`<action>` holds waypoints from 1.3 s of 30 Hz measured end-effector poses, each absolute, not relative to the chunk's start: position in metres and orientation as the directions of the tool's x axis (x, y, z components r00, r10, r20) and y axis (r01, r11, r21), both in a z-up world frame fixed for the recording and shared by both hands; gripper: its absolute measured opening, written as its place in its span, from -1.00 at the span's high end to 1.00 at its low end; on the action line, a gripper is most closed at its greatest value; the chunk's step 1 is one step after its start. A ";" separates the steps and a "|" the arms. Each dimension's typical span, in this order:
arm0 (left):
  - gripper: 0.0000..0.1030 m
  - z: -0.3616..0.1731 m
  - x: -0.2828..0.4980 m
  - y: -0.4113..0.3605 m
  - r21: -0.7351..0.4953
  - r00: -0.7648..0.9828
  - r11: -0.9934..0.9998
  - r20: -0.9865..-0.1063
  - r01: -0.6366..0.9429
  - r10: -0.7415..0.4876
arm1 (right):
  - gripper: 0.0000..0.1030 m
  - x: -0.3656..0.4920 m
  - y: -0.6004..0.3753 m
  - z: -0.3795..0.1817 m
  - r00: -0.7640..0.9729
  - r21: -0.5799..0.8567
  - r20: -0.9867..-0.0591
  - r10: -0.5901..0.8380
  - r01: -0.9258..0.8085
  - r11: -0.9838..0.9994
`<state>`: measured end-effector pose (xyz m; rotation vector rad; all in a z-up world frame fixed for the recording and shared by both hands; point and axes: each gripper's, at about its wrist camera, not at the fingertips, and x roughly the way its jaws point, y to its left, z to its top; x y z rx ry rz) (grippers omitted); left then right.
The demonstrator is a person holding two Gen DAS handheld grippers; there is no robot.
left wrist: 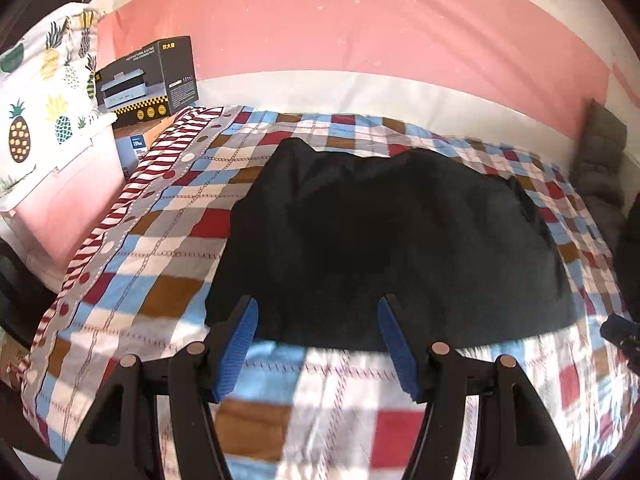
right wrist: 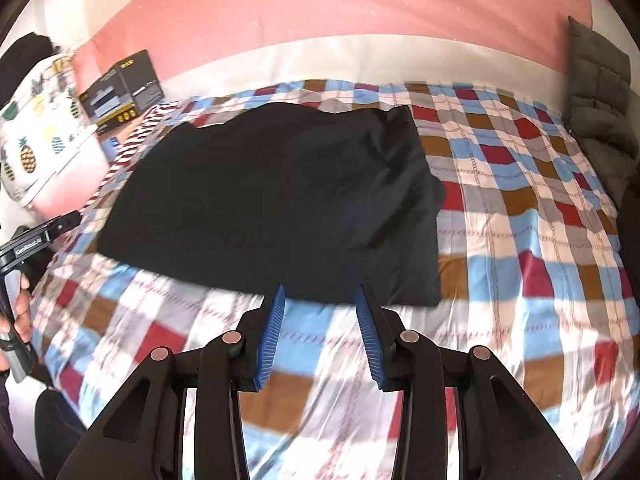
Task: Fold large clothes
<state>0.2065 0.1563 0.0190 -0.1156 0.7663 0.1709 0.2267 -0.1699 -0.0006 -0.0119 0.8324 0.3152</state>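
A black garment (left wrist: 392, 240) lies folded into a rough rectangle on the checked bedspread (left wrist: 160, 264). It also shows in the right wrist view (right wrist: 276, 208). My left gripper (left wrist: 318, 308) is open and empty, its blue pads just above the garment's near edge. My right gripper (right wrist: 320, 294) is open and empty, at the garment's near right edge. The left gripper's body (right wrist: 36, 240), held by a hand, shows at the left edge of the right wrist view.
A black appliance box (left wrist: 148, 80) and a pineapple-print cushion (left wrist: 44, 92) sit at the bed's far left. A grey quilted cushion (right wrist: 600, 92) leans at the far right. A pink wall (left wrist: 360, 32) runs behind the bed.
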 end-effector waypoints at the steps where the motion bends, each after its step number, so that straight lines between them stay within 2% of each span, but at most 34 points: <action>1: -0.26 0.021 0.198 0.152 -0.041 0.705 0.980 -0.701 -0.193 0.110 | 0.26 0.217 -0.168 0.000 0.626 0.117 -0.730 0.275 -0.282 0.952; 6: -0.26 0.026 0.154 0.138 -0.059 0.702 0.980 -0.706 -0.188 0.092 | 0.23 0.176 -0.167 0.004 0.635 0.116 -0.725 0.266 -0.269 0.956; 9: -0.26 0.028 0.130 0.128 -0.036 0.703 0.984 -0.704 -0.173 0.098 | -0.04 0.154 -0.167 0.008 0.645 0.114 -0.717 0.265 -0.267 0.957; 12: -0.26 0.031 0.107 0.118 -0.018 0.696 0.987 -0.711 -0.160 0.100 | -0.04 0.133 -0.167 0.013 0.651 0.114 -0.711 0.267 -0.267 0.957; 24: -0.26 0.043 0.028 0.096 -0.090 0.701 0.986 -0.712 -0.140 0.034 | -0.04 0.053 -0.162 0.038 0.706 0.070 -0.657 0.265 -0.293 0.953; 39: -0.26 0.043 0.005 0.082 -0.048 0.703 0.989 -0.708 -0.137 0.063 | -0.05 0.030 -0.160 0.037 0.712 0.050 -0.654 0.257 -0.298 0.953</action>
